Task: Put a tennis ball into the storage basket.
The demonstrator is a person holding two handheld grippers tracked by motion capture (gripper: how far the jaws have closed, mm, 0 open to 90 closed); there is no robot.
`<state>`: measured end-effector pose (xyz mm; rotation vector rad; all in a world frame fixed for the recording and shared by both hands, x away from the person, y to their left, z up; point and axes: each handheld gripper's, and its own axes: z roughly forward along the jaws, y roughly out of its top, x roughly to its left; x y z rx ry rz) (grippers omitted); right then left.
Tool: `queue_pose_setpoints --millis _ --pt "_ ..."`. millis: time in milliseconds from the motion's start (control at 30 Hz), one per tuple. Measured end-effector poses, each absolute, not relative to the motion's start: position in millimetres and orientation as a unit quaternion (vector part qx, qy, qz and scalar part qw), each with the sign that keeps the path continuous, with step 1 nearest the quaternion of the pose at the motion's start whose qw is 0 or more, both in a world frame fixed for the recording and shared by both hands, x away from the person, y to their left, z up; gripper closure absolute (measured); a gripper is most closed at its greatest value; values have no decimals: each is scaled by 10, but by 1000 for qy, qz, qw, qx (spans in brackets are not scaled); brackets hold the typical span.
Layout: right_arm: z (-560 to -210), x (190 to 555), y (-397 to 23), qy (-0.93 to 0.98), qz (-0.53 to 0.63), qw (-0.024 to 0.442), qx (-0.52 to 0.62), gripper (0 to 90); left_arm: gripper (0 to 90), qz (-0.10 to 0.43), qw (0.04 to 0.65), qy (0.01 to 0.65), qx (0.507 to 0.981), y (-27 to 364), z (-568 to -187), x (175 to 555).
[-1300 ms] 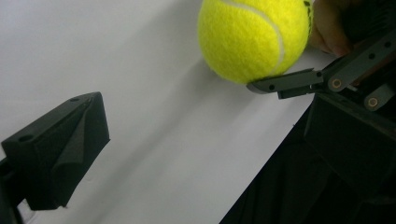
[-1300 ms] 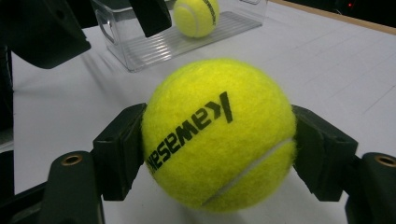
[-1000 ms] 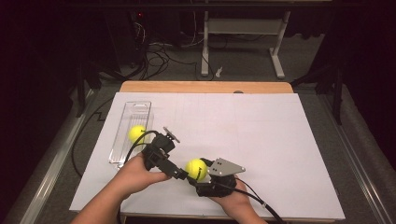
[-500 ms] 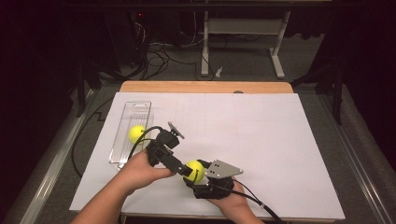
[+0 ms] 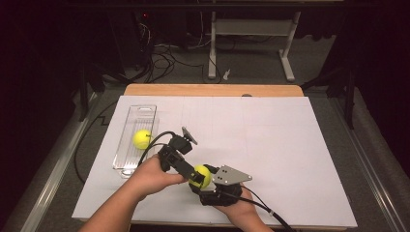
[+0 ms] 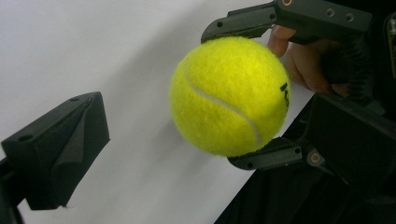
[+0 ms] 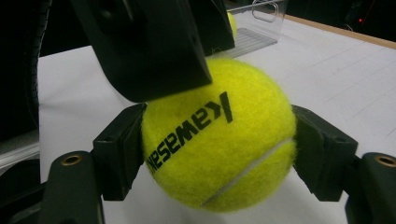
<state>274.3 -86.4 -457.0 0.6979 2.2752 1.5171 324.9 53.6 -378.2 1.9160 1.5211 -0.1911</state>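
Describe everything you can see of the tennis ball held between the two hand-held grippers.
The tennis ball is bright yellow and fuzzy like felt, with a pale curved seam and black lettering. It sits clamped between the jaws of the right hand-held gripper, just above the white table cover near the front edge. The left hand-held gripper is open around it, one jaw pressing on its top in the right gripper view.

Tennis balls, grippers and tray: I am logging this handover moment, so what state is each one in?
Held tennis ball: clamped between the right gripper's jaws, off the paper.
Right gripper: shut on the held tennis ball.
Left gripper: open, jaws either side of the held ball, not gripping.
Second tennis ball: lying in the tray.
Clear tray: flat on the white paper, lidless.
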Motion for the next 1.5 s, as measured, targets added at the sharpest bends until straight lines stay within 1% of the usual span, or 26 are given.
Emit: queue_pose_setpoints --millis 500,800,933,1067,1167,1233,1500 --pt "-4539 2737 -865 792 538 161 240 273 11 -83 326 582 741 377 -3904 3276" --pt "-4520 2740 -888 789 541 165 240 273 35 -92 322 581 742 349 -3979 3292" --pt "-4517 2743 -893 788 541 166 242 273 76 -99 323 583 739 360 -3986 3299" --pt "-4521 2745 -890 789 540 167 242 273 155 -111 329 580 737 371 -3964 3294" --pt "-4525 2745 -888 788 540 167 244 273 193 -118 329 576 739 378 -3954 3285" --pt "-4529 2745 -884 789 539 167 244 272 253 -120 329 572 742 377 -3949 3276" --pt "-4542 2744 -871 791 537 169 241 272 264 -115 323 573 745 374 -3957 3274"
